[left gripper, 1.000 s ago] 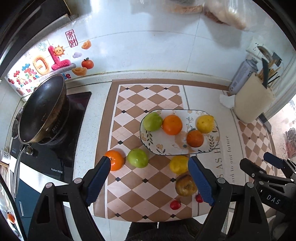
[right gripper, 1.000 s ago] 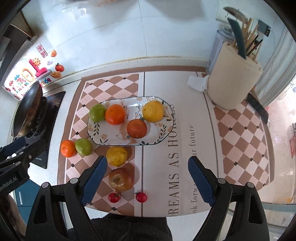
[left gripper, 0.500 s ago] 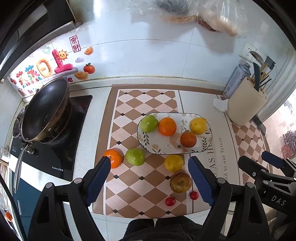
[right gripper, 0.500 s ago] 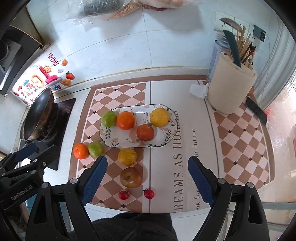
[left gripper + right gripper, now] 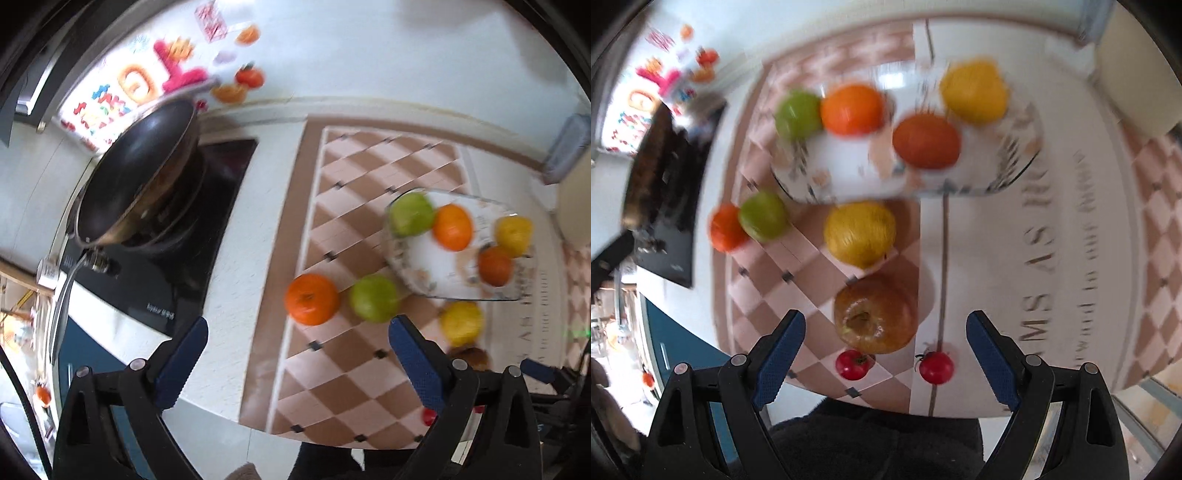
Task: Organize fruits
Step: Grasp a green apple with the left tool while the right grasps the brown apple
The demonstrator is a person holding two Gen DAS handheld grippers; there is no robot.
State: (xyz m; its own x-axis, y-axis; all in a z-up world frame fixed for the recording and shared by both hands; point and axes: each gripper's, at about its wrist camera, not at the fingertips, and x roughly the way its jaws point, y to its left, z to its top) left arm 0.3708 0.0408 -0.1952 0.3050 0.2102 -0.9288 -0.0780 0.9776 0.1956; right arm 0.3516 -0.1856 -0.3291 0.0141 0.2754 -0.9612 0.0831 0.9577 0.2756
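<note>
While both hand-held grippers gape empty, the left hand-held gripper (image 5: 297,349) having just widened above the loose orange (image 5: 312,299), the right hand-held gripper (image 5: 885,341) hangs over the brown apple (image 5: 875,318) beside the plate (image 5: 849,177) on the table (image 5: 236,229).

A dark frying pan (image 5: 136,173) sits tilted on a black cooktop (image 5: 173,273) at the left of the desk (image 5: 273,155). Bright stickers (image 5: 147,81) dot the white wall behind, and a checkered mat (image 5: 343,369) covers the desk's middle.

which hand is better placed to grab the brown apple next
Right. The apple lies just ahead of the right tool, between its open fingers; from the left tool it sits off to the side, mostly hidden.
</note>
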